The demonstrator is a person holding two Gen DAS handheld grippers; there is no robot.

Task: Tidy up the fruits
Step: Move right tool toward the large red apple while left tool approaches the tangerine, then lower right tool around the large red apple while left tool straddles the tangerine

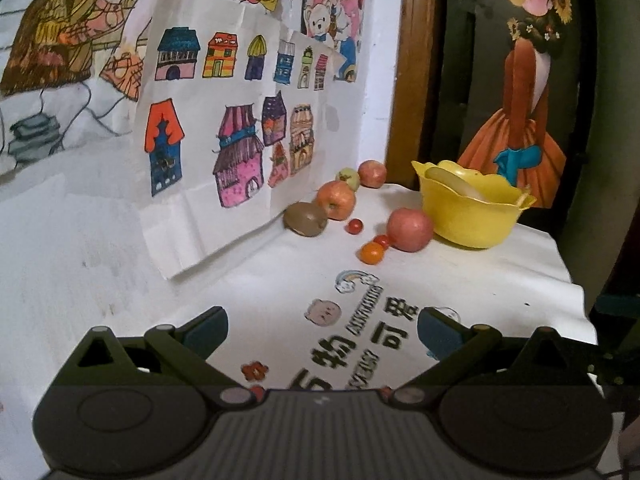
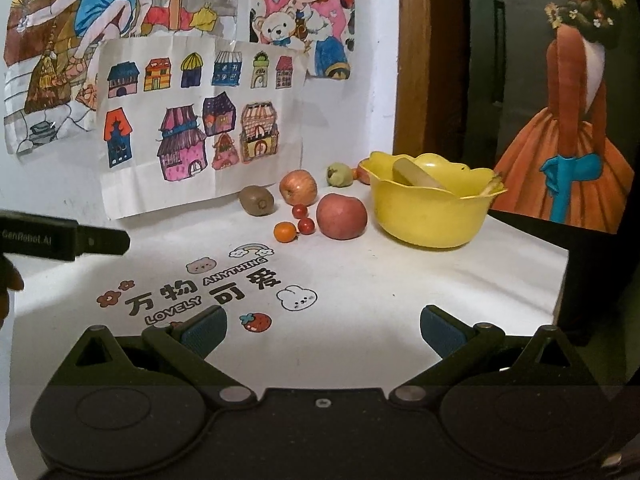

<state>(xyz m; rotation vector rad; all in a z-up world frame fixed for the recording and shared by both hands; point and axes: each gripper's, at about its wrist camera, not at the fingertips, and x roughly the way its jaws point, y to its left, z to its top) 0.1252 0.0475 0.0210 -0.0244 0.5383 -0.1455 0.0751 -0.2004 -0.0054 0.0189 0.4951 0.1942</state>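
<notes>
- White cloth printed with cartoon animals and lettering is spread over the tabletop [image 2: 400, 280]; coloured drawings of houses [image 2: 200, 120] are taped to the white wall behind it, in the upper left of both frames.
- A yellow bowl [image 2: 428, 216] with a scalloped rim is seen right of centre in the right wrist view. A pale, elongated piece of fruit [image 2: 416, 176] is held in it, leaning with its long axis running from upper left down to lower right; a second pale piece is glimpsed at the bowl's right rim, too hidden to be identified.
- The remaining fruit is scattered on the cloth left of the bowl: a large red apple [image 2: 341, 216] just beside it, a second apple [image 2: 298, 187] behind, a kiwi [image 2: 257, 200] with its stem end turned toward the camera, two cherry tomatoes [image 2: 303, 218], a small orange fruit [image 2: 285, 232] and a green fruit [image 2: 340, 175] near the wall.
- The left tool [image 1: 322, 334] is held low over the cloth, its pads spread apart with nothing between them.
- The right tool [image 2: 322, 330] is likewise spread wide and empty, well apart from the fruit.
</notes>
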